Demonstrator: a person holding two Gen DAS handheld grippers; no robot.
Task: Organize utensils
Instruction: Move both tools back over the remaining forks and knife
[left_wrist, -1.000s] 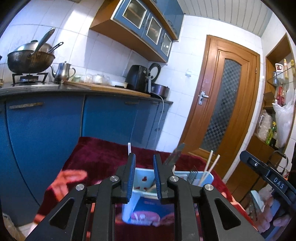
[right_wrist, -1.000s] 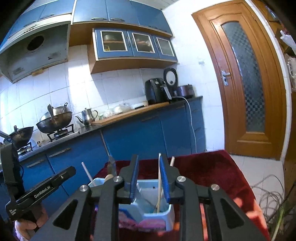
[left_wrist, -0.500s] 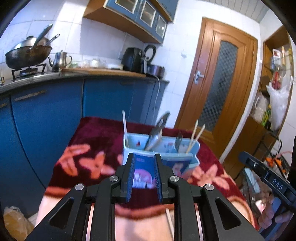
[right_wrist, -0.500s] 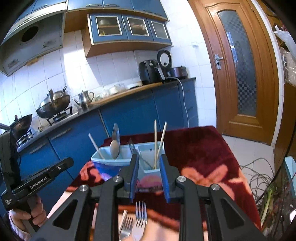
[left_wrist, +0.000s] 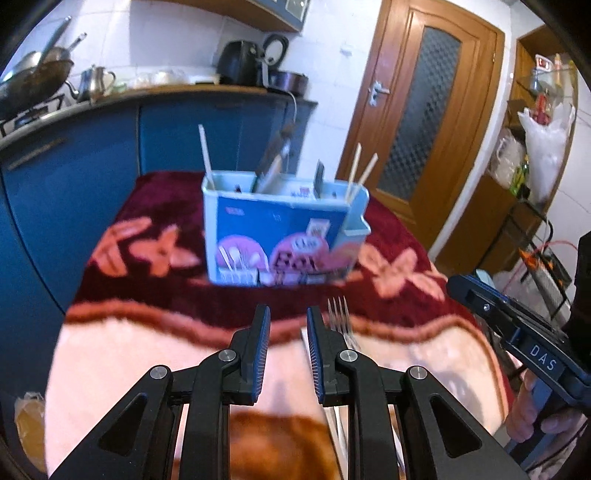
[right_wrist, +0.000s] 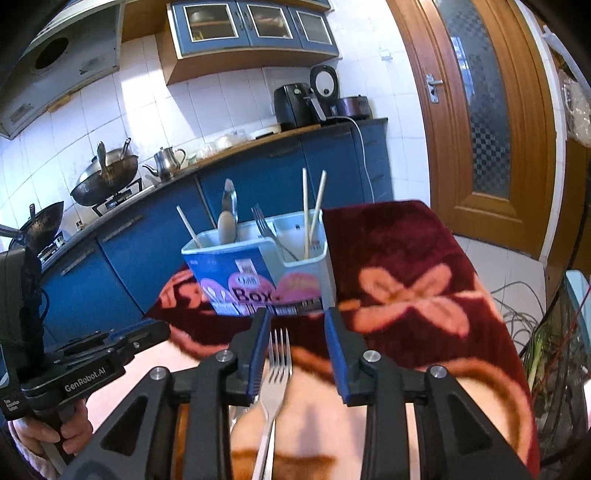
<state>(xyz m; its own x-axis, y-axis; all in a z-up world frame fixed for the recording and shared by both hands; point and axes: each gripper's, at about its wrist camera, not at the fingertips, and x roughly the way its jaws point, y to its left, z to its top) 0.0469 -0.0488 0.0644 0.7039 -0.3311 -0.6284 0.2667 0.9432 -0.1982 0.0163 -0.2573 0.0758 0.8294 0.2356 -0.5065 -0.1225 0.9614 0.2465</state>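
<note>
The right hand-held gripper (right_wrist: 297, 328) has just been spreading its jaws; they stand apart over a fork (right_wrist: 275, 373) lying tines-forward on the blanket-covered table (right_wrist: 406, 288). The fork sits between the pads, nearer the left one, and neither pad presses on it. A second ago these jaws were narrower and framed the utensil box; half a second ago the fork was only showing at the bottom edge of the view. Now it runs up between the jaws.

The left hand-held gripper (left_wrist: 288, 328) keeps its narrow gap with nothing between the pads. Fork tines (left_wrist: 338, 314) show just past its right finger, at about 1 o'clock from the tips. A second ago the box filled the space between these jaws; now the pale border of the blanket lies under them, and the box stands well beyond at 12 o'clock.

The utensil box (right_wrist: 258, 273), light blue with a pink and blue label, stands upright on the dark red part of the blanket. In its compartments are a lone chopstick (right_wrist: 188, 227) at the left, a spoon (right_wrist: 226, 221), another fork (right_wrist: 264, 225) and a pair of chopsticks (right_wrist: 312, 210) at the right.

At 9 o'clock in the right view a hand (right_wrist: 70, 424) grips the left tool's handle. Behind, blue cabinets (right_wrist: 147, 240) and a wooden door (right_wrist: 491, 122).
</note>
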